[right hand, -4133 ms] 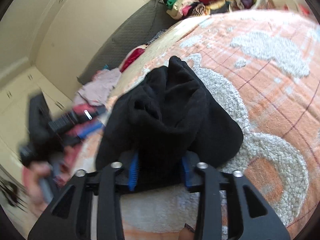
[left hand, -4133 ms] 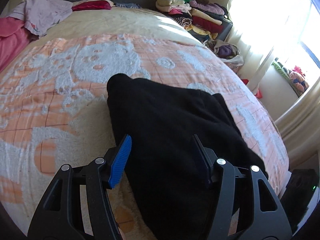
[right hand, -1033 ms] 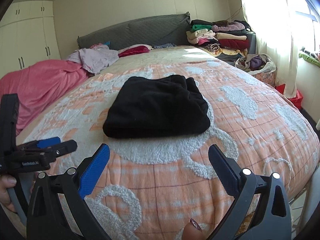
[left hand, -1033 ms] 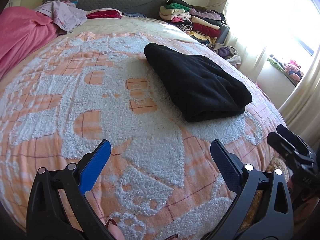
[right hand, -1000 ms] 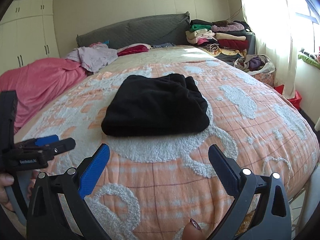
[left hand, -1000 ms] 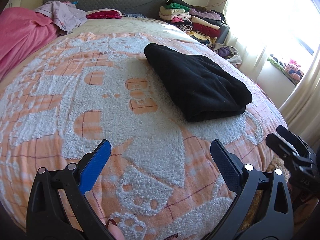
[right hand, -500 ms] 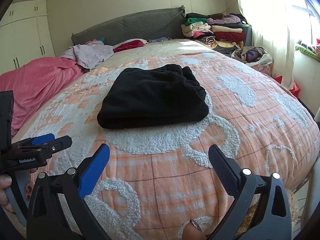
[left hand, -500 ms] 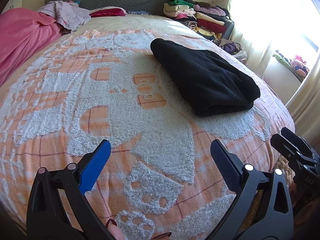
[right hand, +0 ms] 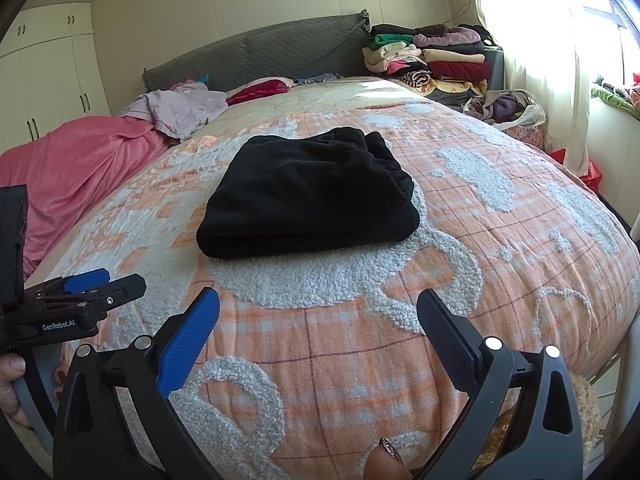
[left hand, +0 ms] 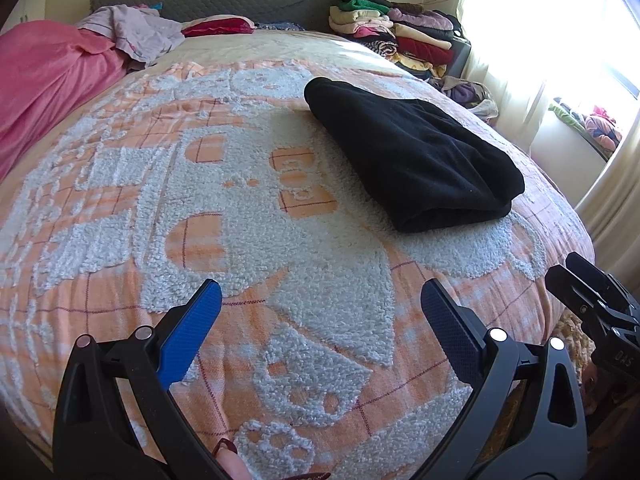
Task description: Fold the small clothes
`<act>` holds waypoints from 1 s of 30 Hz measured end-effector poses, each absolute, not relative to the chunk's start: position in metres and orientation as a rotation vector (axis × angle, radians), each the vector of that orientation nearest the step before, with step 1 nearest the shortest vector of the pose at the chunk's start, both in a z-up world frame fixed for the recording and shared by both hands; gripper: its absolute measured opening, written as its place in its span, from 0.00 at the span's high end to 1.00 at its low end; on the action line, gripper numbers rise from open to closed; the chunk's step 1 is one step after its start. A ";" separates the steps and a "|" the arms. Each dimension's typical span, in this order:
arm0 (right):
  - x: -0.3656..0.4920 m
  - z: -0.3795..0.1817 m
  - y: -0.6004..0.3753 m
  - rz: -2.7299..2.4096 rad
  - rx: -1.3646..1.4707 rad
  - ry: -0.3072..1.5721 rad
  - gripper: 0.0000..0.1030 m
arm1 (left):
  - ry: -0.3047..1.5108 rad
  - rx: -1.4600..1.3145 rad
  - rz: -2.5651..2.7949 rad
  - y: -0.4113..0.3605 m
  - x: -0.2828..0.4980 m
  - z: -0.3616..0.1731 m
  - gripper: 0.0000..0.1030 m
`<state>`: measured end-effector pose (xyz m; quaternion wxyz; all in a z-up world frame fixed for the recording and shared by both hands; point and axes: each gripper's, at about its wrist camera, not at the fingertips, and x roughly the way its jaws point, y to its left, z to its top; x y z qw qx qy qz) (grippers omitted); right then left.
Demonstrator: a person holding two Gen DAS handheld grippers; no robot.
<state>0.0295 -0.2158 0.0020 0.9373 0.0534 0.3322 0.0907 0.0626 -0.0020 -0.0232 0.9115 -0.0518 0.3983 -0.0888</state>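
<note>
Lying folded on the bed (left hand: 120, 184), a black garment (left hand: 412, 164) sits on the orange and white fuzzy blanket (right hand: 460, 216), its thick folded edge turned toward the cameras. In the right wrist view it lies near the middle of the bed; in the left wrist view it is off to the right, toward the window side.

The left hand-held gripper (left hand: 320, 300) hangs over the near part of the blanket with its jaws spread wide and nothing between them, well apart from the garment. The right hand-held gripper (right hand: 318, 310) is likewise spread wide and empty, held low over the near edge of the bed. Each one shows in the other's view: the right at the right edge of the left wrist view, the left at the left edge of the right wrist view, with a hand (right hand: 10, 384) around its grip.

A pink cover (right hand: 76, 164) and a crumpled lilac garment (right hand: 180, 114) lie at the far left by the grey headboard (right hand: 260, 54). A stack of folded clothes (right hand: 432, 60) stands beside the headboard, near the bright curtain (right hand: 532, 40).
</note>
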 end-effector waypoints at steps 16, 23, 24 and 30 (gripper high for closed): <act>0.029 0.002 -0.215 0.185 0.107 0.681 0.04 | 0.821 -0.105 -0.174 0.000 0.062 -0.022 0.09; 0.030 0.001 -0.215 0.185 0.107 0.683 0.04 | 0.822 -0.107 -0.172 0.001 0.062 -0.022 0.09; 0.029 0.001 -0.215 0.184 0.107 0.683 0.04 | 0.822 -0.107 -0.171 0.001 0.062 -0.022 0.09; 0.029 0.001 -0.216 0.184 0.107 0.681 0.04 | 0.823 -0.105 -0.166 0.002 0.062 -0.021 0.09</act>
